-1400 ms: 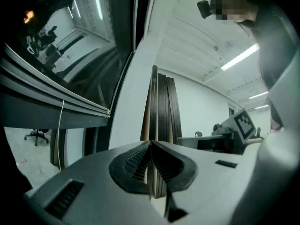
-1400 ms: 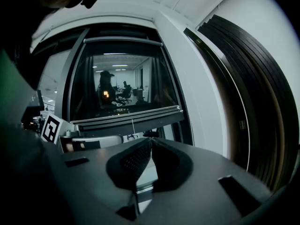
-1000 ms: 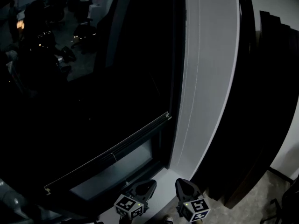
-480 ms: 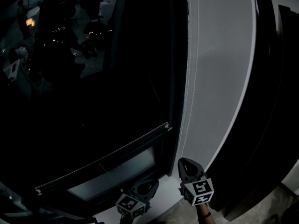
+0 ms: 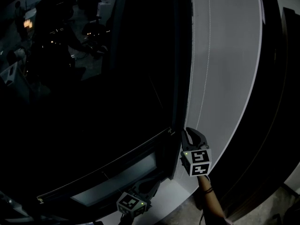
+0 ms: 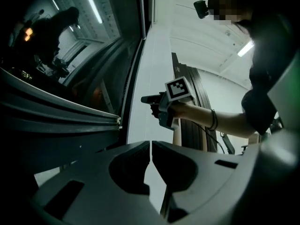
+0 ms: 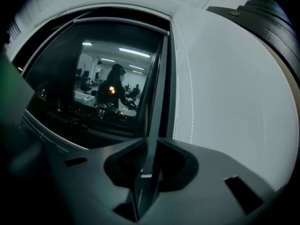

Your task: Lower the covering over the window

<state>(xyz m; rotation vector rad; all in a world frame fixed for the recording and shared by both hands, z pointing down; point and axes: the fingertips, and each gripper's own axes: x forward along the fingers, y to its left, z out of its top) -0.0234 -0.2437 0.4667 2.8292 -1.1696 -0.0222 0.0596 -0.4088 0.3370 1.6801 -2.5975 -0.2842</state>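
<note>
The head view looks steeply down along the window [image 5: 93, 102]; both gripper views look up at it from close.

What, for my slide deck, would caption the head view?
Right gripper high beside the bead cord on the white wall, left gripper low by the dark window.

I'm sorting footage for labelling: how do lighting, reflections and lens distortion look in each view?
Head view: very dark, the window glass nearly black with faint room reflections, only the white wall lit; straight edges bow. Left gripper view: brighter, ceiling lights mirrored in the glass, the right gripper sharp. Right gripper view: strong fisheye curve, a person's reflection clear in the glass.
</note>
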